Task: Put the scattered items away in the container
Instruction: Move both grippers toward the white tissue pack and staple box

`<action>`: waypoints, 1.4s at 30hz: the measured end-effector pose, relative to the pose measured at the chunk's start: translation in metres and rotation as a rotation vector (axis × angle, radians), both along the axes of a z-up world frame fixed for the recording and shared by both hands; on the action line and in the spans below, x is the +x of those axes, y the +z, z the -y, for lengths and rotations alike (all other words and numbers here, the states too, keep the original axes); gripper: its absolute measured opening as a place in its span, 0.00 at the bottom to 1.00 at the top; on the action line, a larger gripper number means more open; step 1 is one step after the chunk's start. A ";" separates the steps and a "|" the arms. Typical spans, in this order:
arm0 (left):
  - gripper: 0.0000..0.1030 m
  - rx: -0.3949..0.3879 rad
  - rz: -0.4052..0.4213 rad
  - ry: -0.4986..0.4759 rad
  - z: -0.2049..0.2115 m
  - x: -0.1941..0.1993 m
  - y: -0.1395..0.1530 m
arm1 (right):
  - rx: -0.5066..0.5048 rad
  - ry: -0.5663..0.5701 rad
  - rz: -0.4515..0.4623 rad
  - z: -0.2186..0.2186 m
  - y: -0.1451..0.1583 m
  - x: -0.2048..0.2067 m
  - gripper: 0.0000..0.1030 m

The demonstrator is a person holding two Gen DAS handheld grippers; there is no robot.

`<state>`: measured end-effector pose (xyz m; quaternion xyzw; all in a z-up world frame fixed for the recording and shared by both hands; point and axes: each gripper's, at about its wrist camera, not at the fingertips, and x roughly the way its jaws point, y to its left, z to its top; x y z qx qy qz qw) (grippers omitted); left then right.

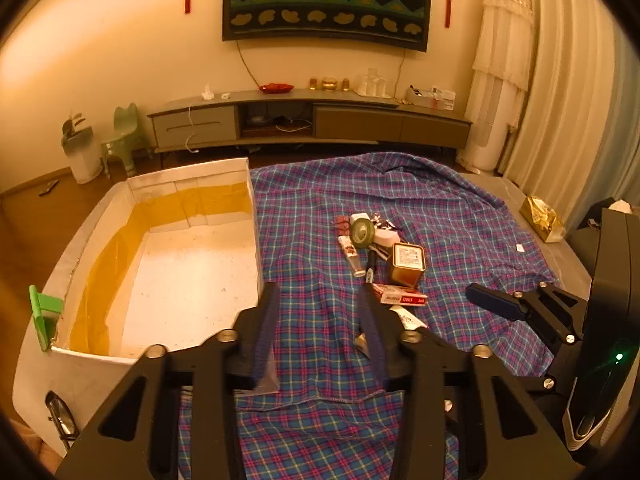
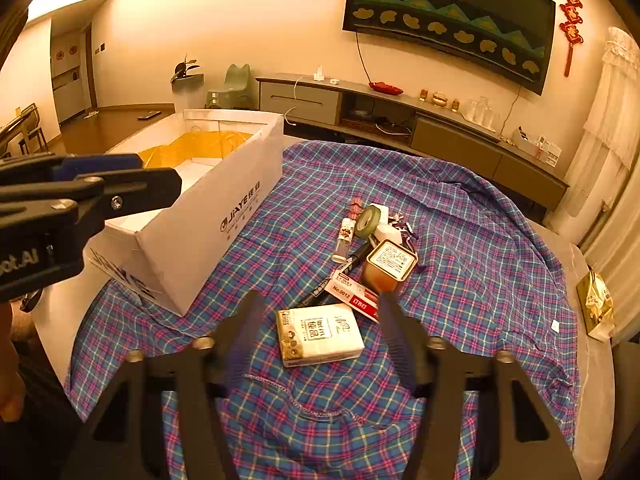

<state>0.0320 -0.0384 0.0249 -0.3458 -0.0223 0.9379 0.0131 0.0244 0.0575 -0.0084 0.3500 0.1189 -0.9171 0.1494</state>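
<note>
both grippers are hanging apart and empty: left gripper (image 1: 320,300) beside the white box (image 1: 192,280), right gripper (image 2: 320,312) straddling a tissue pack (image 2: 320,334), pads not touching; remaining items (image 2: 380,248) are lying clustered on the plaid cloth (image 2: 460,240).

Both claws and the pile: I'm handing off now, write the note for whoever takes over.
Left claw: open, empty, hovering by the box's right wall.
Right claw: open, empty, with the tissue pack on the cloth beyond its fingers, not gripped.
Pile on the cloth, right of the box: tin, tape roll, marker, red-and-white carton, small tube, a few bits behind that I can't make out.
Done: nothing; the box looks empty.
Left: everything. The tissue pack seems the easiest first grab, then work back through the pile.
</note>
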 end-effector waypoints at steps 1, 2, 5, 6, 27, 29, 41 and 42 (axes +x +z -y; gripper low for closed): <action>0.27 0.005 0.002 0.000 0.001 0.001 -0.001 | -0.004 0.006 0.001 0.001 0.001 0.001 0.42; 0.22 0.013 0.004 -0.002 0.002 0.002 -0.001 | -0.012 0.014 0.004 0.002 0.003 0.002 0.35; 0.13 0.021 0.001 0.002 0.005 0.004 -0.002 | -0.032 0.038 0.011 0.005 0.005 0.003 0.21; 0.12 0.024 0.000 0.004 0.005 0.005 -0.001 | -0.035 0.046 0.011 0.007 0.007 0.004 0.19; 0.45 0.050 -0.013 -0.066 -0.008 0.012 -0.009 | -0.052 0.035 0.015 -0.003 -0.001 0.001 0.65; 0.46 0.047 -0.011 -0.075 -0.010 0.012 -0.011 | -0.038 0.029 0.021 -0.007 -0.007 -0.002 0.66; 0.48 0.003 0.035 -0.155 -0.036 0.003 -0.042 | -0.041 -0.033 0.107 -0.051 -0.038 -0.024 0.67; 0.48 -0.002 0.037 -0.168 -0.040 0.003 -0.044 | -0.046 -0.029 0.102 -0.053 -0.039 -0.024 0.67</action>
